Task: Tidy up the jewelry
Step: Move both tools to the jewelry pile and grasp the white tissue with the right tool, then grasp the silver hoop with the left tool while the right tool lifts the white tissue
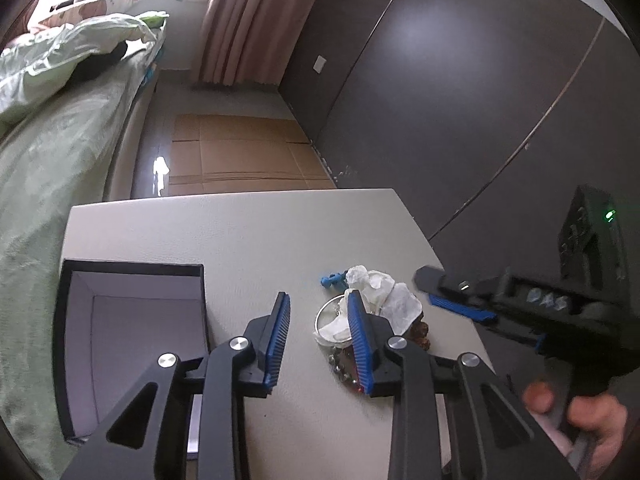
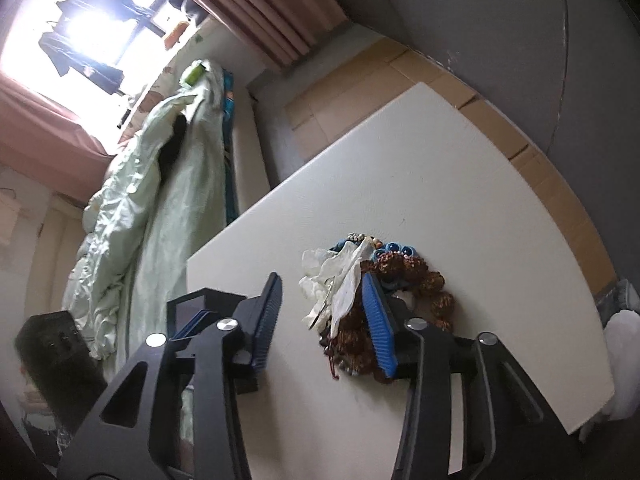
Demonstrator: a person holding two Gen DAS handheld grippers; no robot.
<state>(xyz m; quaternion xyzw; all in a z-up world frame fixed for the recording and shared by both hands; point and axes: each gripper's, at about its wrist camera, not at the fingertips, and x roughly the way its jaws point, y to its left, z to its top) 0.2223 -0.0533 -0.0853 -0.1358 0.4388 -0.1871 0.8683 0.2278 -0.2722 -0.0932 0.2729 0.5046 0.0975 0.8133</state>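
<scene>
I hold my left claw [image 1: 318,312] above the white table [image 1: 224,232] with its two blue-padded fingers [image 1: 280,320] spread wide and nothing between them. Just to its left stands a black box [image 1: 132,272], open on top, with a pale lining inside; it sits at the left edge of the table, near the bed [image 1: 48,168] with the light green cover. To the right of the claw lies the jewelry pile [image 1: 372,316]: a silver bangle [image 1: 324,312], crumpled white tissue [image 1: 380,284], some brown beads and a small blue piece [image 1: 332,279] just behind it. The right finger of this claw covers part of the pile, and I cannot tell if it touches it. My right claw [image 1: 448,300] comes in from the right side, near the pile; in the left wrist view it is blurred. In the right wrist view I see the right claw [image 2: 324,300] also released, the fingers far apart and empty. Its right finger stands in front of the brown bead strand [image 2: 432,284], which curls around blue round pieces [image 2: 394,249] and white tissue [image 2: 332,272] in the middle of the table [image 2: 440,168]. Flat cardboard [image 1: 240,152] lies on the floor behind the table, beside the dark wall.
</scene>
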